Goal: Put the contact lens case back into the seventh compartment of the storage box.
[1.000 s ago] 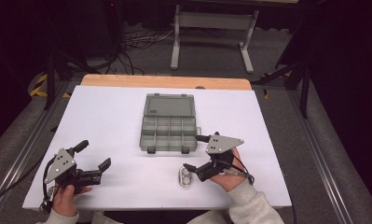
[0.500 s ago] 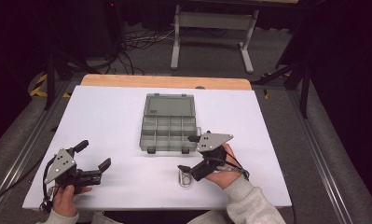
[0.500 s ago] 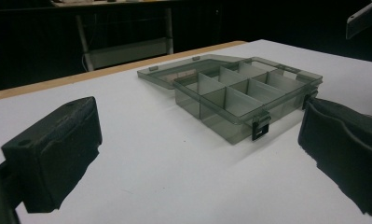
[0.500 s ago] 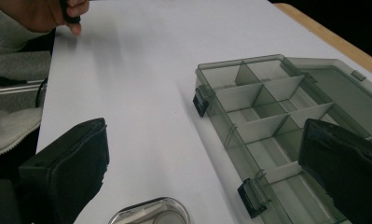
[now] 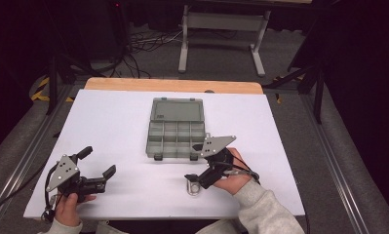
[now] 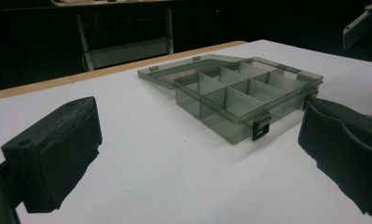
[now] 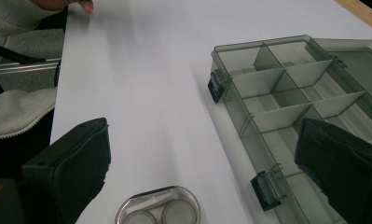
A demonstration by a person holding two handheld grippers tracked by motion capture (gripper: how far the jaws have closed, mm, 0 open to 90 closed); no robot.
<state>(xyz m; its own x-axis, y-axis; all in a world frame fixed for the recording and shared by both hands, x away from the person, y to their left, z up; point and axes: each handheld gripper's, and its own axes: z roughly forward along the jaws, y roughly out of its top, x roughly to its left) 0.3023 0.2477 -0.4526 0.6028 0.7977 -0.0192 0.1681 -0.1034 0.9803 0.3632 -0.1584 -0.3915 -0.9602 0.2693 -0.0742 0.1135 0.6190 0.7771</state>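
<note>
Table: white top [image 5: 133, 117] with a wooden strip along the far edge, dark floor and cables beyond.
Box: grey see-through compartment box [image 5: 176, 134] near the middle of the table, lid folded flat back on the far side, two dark latches on the near edge. Compartments look empty in both gripper views [image 6: 239, 98] [image 7: 286, 93].
Left gripper: [image 5: 95, 165] at the near left of the table, held in the person's left hand [image 5: 68, 204]. Jaws spread wide, nothing between them. In the left gripper view both black jaws stand far apart above bare white table; the right jaw overlaps the box's near corner in the picture, contact cannot be told.
Right gripper: [image 5: 196, 161] at the near right, just in front of the box's near right corner, held in the right hand [image 5: 233, 178], grey sleeve [image 5: 265, 214] behind. Jaws wide apart and holding nothing. In the right gripper view one jaw is over bare table, the other over the box's near compartments.
Small case: clear oval case [image 7: 158, 207] with two round wells, lying on the table between the right gripper's jaws and below them, not gripped; it lies near the table's front edge, just beside the lower jaw [image 5: 193, 186].
Separation: the two grippers are well apart.
</note>
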